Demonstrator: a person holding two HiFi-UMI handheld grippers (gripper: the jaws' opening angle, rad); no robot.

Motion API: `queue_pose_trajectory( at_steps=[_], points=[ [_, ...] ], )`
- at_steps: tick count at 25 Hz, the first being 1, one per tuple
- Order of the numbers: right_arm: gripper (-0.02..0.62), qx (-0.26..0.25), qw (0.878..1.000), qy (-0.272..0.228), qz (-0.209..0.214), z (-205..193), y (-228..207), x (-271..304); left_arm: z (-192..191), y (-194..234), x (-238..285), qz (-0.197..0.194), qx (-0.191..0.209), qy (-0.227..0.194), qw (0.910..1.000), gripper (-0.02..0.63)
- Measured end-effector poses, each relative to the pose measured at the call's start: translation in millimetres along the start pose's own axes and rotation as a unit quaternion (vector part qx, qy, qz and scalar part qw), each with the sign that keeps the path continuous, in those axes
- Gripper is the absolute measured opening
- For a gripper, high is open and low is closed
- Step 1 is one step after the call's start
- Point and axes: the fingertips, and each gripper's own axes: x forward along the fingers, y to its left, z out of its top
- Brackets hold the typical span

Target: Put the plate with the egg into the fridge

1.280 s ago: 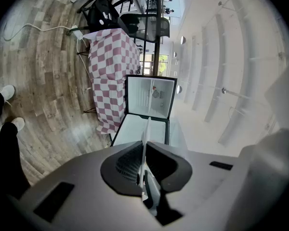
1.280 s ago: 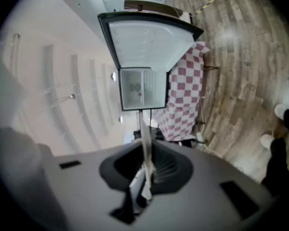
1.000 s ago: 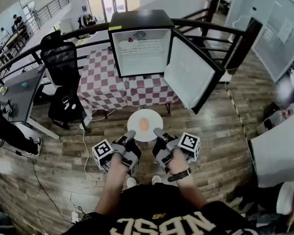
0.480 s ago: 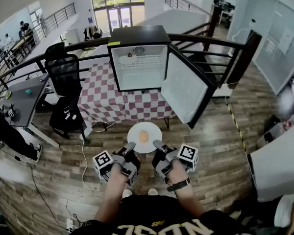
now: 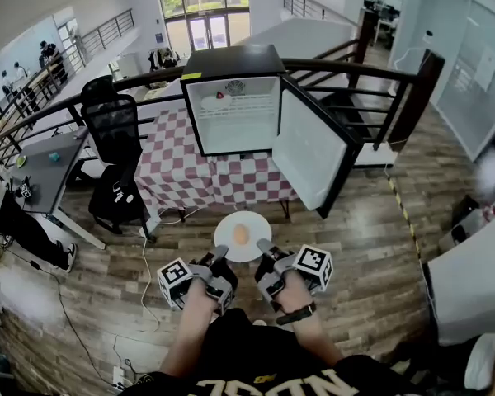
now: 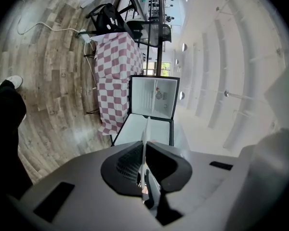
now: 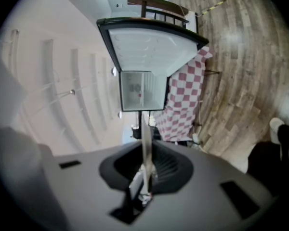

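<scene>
A white plate (image 5: 242, 225) with a brown egg (image 5: 241, 234) on it is held level at chest height between my two grippers. My left gripper (image 5: 220, 252) is shut on the plate's near-left rim. At the near-right rim my right gripper (image 5: 264, 246) is shut on the plate too. In the left gripper view the plate's edge (image 6: 145, 143) shows as a thin line running out of the left gripper (image 6: 145, 184). The right gripper view shows the same plate edge (image 7: 145, 138) in the right gripper (image 7: 144, 184). Ahead stands the small black fridge (image 5: 235, 97), its door (image 5: 309, 143) swung open to the right.
The fridge stands on a table with a red-and-white checked cloth (image 5: 202, 172). A small red item (image 5: 221, 96) sits on its upper shelf. A black office chair (image 5: 115, 126) and a grey desk (image 5: 41, 163) are at the left, a dark railing (image 5: 371, 64) behind, and a white cable (image 5: 142, 246) on the wooden floor.
The whole view has shifted as the person moves, and the fridge now sits lower in the picture. Both grippers keep the same hold on the plate, with the egg still at its middle.
</scene>
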Motion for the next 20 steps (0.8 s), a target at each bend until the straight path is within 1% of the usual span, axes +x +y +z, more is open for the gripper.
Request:
queue_pose_trajectory(
  at_steps=[4,8,13,15,20],
  points=[
    [0.043,0.000,1.000,-0.003,0.003,4,7,7,2,-8,2,-0.006,0.006,-0.003,1.0000,0.034],
    [0.043,-0.011,1.000,0.006,0.020,8,10,22,13,-14,6,-0.010,0.011,-0.015,0.9998,0.034],
    [0.043,-0.016,0.999,0.007,0.029,12,11,41,30,-22,19,-0.012,0.047,-0.026,0.9985,0.034],
    [0.043,-0.020,0.999,0.003,0.031,19,8,49,36,-22,31,-0.011,0.051,-0.022,0.9984,0.034],
    [0.043,-0.018,1.000,-0.016,0.016,51,5,84,63,-16,75,-0.002,0.041,-0.002,0.9992,0.034]
  ],
)
